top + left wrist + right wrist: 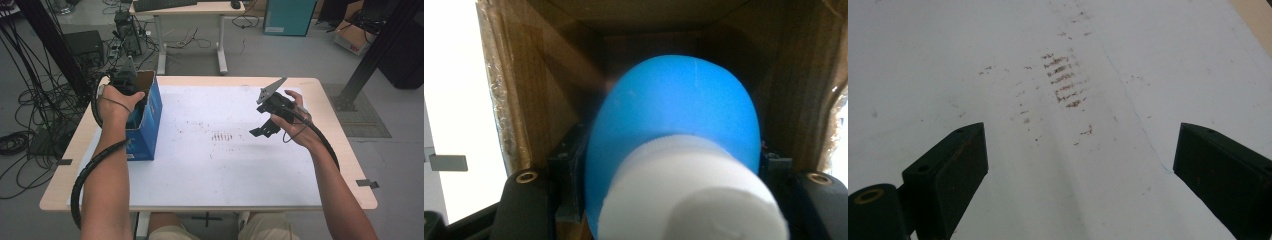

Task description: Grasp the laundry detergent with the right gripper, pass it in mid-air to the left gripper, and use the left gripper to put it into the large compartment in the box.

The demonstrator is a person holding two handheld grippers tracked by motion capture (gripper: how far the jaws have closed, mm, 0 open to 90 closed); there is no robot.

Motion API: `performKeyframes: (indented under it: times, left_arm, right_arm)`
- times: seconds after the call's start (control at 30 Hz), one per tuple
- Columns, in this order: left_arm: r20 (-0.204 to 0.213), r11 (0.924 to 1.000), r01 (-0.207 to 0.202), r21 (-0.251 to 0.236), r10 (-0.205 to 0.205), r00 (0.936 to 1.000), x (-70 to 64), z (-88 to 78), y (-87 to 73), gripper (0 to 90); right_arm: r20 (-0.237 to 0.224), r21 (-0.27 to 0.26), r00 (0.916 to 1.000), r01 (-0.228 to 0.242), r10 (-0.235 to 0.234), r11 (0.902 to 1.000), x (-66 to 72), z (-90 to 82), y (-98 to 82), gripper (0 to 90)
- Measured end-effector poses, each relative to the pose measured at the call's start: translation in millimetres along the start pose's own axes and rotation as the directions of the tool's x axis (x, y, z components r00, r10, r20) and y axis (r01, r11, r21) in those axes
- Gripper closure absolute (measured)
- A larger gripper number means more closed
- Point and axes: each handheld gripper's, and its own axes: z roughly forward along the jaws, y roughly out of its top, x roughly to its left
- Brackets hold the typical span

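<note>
Left gripper view: blue bottle (pixel 674 120) with white ribbed cap (pixel 694 195) showing, smooth and rounded
Place: sitting inside the brown-lined blue box (pixel 148 116)
Left hand-held gripper (pixel 126 82): clamping the bottle
Right hand-held gripper (pixel 265 131): gaping wide over the desk (pixel 210 165)

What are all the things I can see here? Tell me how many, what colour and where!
Box: one, blue outside and brown cardboard inside, open top, left part of the table.
Bottle: one, blue with a white cap, inside the box.
Table: one, white top with a tan rim and brown smudges, centre.
Desk: one, pale, behind the table.
Cables: many, black, floor at left.
Left gripper: one, black, reaching into the box, shut on the bottle.
Right gripper: one, black, above the table at right, jaws open.
</note>
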Motion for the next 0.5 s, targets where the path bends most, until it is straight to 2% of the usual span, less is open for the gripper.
performKeyframes:
  times: [0.33,0.4,0.5]
  left_arm:
    - [-0.002,1.0,-0.001,0.005,0.001,1.0,-0.3,0.1,1.2,35.1]
    - [-0.002,1.0,0.0,0.006,0.0,1.0,-0.3,0.0,1.4,35.1]
    - [-0.003,1.0,0.001,0.004,-0.001,1.0,0.1,0.1,1.5,35.1]
  right_arm:
    - [0.012,-0.002,0.9999,-0.007,0.007,1.0,-1.8,-4.6,-0.7,7.5]
    - [0.009,0.004,0.9999,0.005,-0.005,1.0,-2.7,-5.2,-0.8,7.4]
    - [0.01,0.004,0.9999,-0.009,0.009,1.0,-2.2,-4.6,-1.1,7.4]
